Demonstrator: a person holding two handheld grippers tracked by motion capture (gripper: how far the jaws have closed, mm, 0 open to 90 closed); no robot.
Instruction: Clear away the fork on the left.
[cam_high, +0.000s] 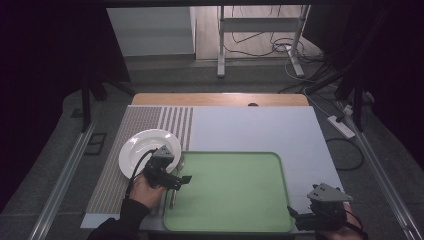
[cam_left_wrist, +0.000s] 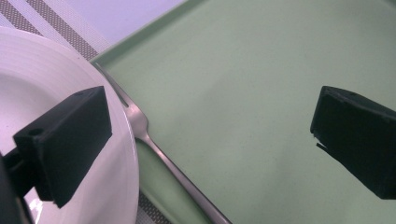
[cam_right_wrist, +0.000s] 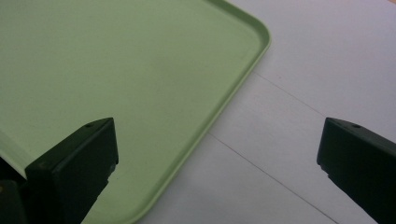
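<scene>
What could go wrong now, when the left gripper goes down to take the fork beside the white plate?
1. The fork lies flat along the green tray edge, right against the white plate. One of the fingers of the open left gripper hangs over the plate and may knock it.
2. The thin handle could slip out when the fingers close.
3. Pressing down may shift the tray.

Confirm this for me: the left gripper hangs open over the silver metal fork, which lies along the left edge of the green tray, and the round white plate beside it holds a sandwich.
Not quite. The round white plate is bare, as the left gripper view shows. The rest holds: the left gripper hangs open over the silver metal fork, along the left edge of the green tray.
</scene>
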